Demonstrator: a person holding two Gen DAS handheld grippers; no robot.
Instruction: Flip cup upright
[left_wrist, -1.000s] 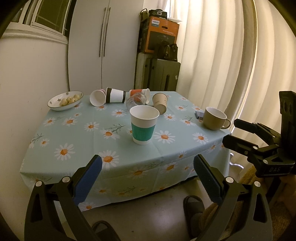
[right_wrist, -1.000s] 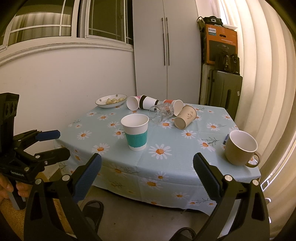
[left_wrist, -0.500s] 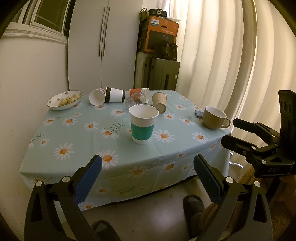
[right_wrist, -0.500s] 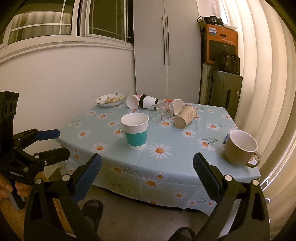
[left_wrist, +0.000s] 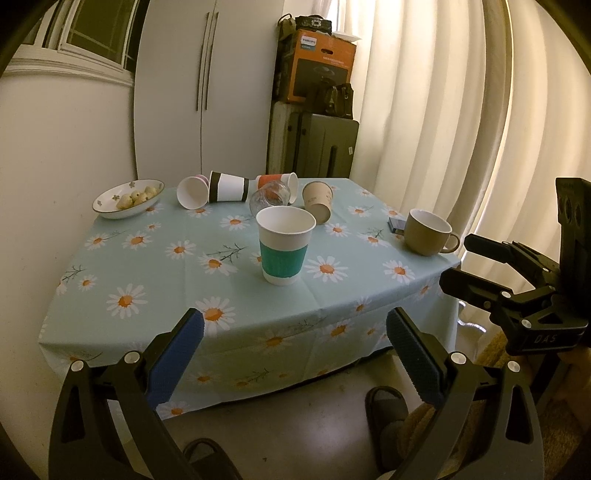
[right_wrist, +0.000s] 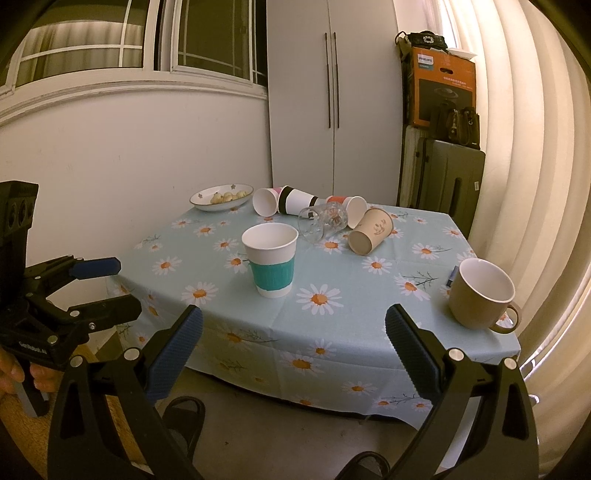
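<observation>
A white paper cup with a teal band (left_wrist: 284, 245) stands upright mid-table, also in the right wrist view (right_wrist: 270, 260). Behind it several cups lie on their sides: a black-and-white one (left_wrist: 227, 186), a plain white one (left_wrist: 192, 192), a red-banded one (left_wrist: 280, 181), a clear glass (left_wrist: 269, 197) and a beige paper cup (left_wrist: 318, 202) (right_wrist: 371, 230). A brown mug (left_wrist: 424, 232) (right_wrist: 480, 293) stands upright at the right edge. My left gripper (left_wrist: 295, 354) and right gripper (right_wrist: 293, 349) are open and empty, off the table's front edge.
A bowl of small round food (left_wrist: 128, 197) sits at the table's back left. A small dark box (left_wrist: 397, 224) lies by the mug. The floral tablecloth (left_wrist: 155, 258) hangs over the front edge. Suitcases (left_wrist: 317, 146), a wardrobe and curtains stand behind.
Both views have shifted only slightly; the grippers stay open and nothing on the table has moved.
</observation>
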